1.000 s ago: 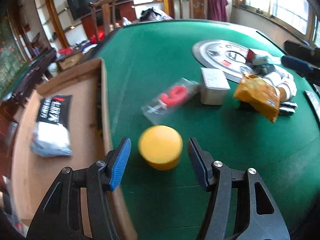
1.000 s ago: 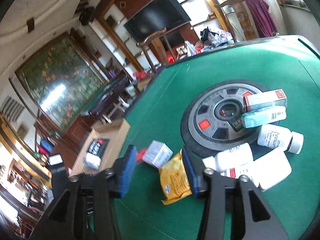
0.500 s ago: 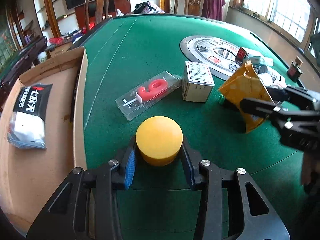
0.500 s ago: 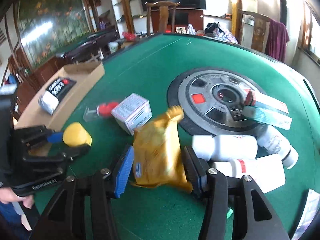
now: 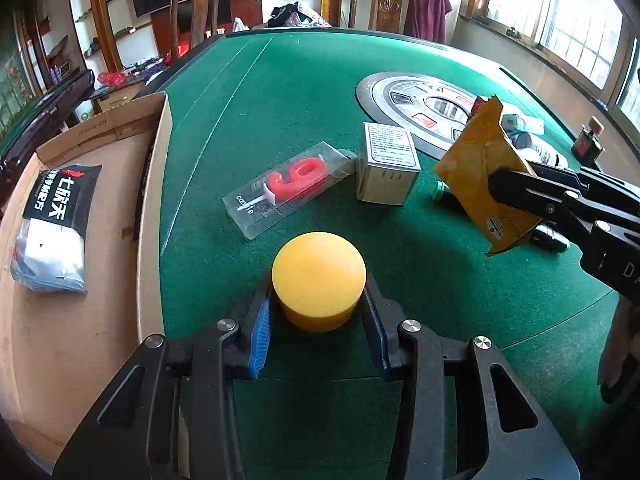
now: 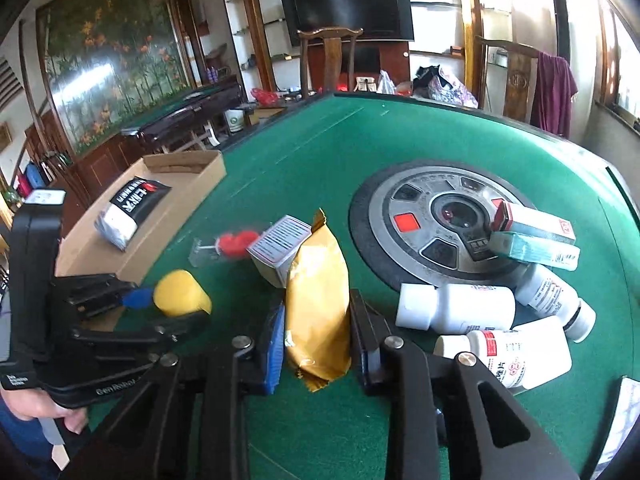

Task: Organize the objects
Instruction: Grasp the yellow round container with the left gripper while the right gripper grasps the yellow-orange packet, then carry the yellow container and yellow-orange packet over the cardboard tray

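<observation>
- The left gripper (image 5: 318, 334) is clenched on a squat yellow cylinder (image 5: 319, 280), its blue pads pressed to both sides; the cylinder sits on the green felt table (image 5: 280, 92), just beside the wall of the box.
- The right gripper (image 6: 318, 346) has just been closing and now grasps a crinkled mustard-yellow foil pouch (image 6: 318, 304), which stands upright between its pads; in the left wrist view the pouch (image 5: 486, 184) is tilted with its lower corner clear of the felt.
- Beyond the cylinder lies a clear plastic case holding a red number-nine candle (image 5: 290, 192), and next to it a small silver-white carton with printed text (image 5: 386, 168).
- To the left, an open shallow cardboard box (image 5: 152, 184) holds a black-and-white sachet with white lettering (image 5: 54, 228).
- Right of the pouch lie several white plastic pill bottles (image 6: 456, 312), touching one another.
- Behind them a grey round centre panel (image 6: 420, 232) is set in the table, with a red-and-white carton (image 6: 536, 224) and a teal carton (image 6: 536, 250) lying on its edge.
</observation>
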A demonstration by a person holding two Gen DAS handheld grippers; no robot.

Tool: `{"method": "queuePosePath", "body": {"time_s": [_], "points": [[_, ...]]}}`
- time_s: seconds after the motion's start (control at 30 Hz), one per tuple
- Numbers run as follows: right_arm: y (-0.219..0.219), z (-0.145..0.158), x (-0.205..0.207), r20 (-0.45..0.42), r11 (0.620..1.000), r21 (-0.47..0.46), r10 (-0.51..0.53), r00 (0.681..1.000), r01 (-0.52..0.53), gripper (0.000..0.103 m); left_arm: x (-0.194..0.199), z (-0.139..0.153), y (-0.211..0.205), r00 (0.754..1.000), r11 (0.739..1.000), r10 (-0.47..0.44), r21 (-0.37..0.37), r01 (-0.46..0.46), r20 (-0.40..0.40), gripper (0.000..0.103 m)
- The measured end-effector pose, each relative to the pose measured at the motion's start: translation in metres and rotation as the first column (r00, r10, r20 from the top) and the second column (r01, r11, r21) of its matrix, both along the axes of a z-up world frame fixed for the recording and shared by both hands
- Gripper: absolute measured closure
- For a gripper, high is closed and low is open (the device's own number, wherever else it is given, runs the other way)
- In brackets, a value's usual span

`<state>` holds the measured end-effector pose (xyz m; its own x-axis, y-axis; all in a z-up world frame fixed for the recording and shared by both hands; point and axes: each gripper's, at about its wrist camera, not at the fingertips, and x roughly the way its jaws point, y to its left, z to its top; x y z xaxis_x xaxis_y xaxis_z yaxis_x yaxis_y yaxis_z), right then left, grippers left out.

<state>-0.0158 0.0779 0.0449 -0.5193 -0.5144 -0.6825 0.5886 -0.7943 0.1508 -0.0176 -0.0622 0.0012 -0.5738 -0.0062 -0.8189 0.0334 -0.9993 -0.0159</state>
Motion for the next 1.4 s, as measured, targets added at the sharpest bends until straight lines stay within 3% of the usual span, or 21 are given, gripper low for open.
{"method": "queuePosePath", "body": {"time_s": [0.6,0.9,1.03,1.1,1.4], "points": [[-0.005,0.003,0.007,0.02,0.997,-0.072,0.036,0.999,-0.034,0.075,-0.008,-0.001,0.007,1.0,1.0,0.011,-0.021,-0.011,0.003,0.062],[-0.004,0.003,0.006,0.015,0.997,-0.072,0.02,1.0,-0.019,0.075,-0.007,0.0,0.009,1.0,1.0,0.014,-0.006,-0.014,-0.003,0.063],[-0.002,0.0,0.002,0.022,0.998,-0.068,-0.003,1.0,0.004,0.075,-0.001,0.009,0.014,0.998,1.0,0.001,-0.021,-0.002,-0.063,0.063],[-0.001,-0.002,-0.001,0.03,0.998,-0.068,-0.012,0.999,0.014,0.075,-0.002,0.008,0.015,0.998,1.0,0.004,-0.023,-0.006,-0.057,0.063],[0.01,0.0,-0.004,0.061,0.99,-0.134,-0.035,0.998,0.043,0.075,0.006,0.016,0.013,0.998,0.999,0.038,-0.005,-0.038,-0.059,0.063]]}}
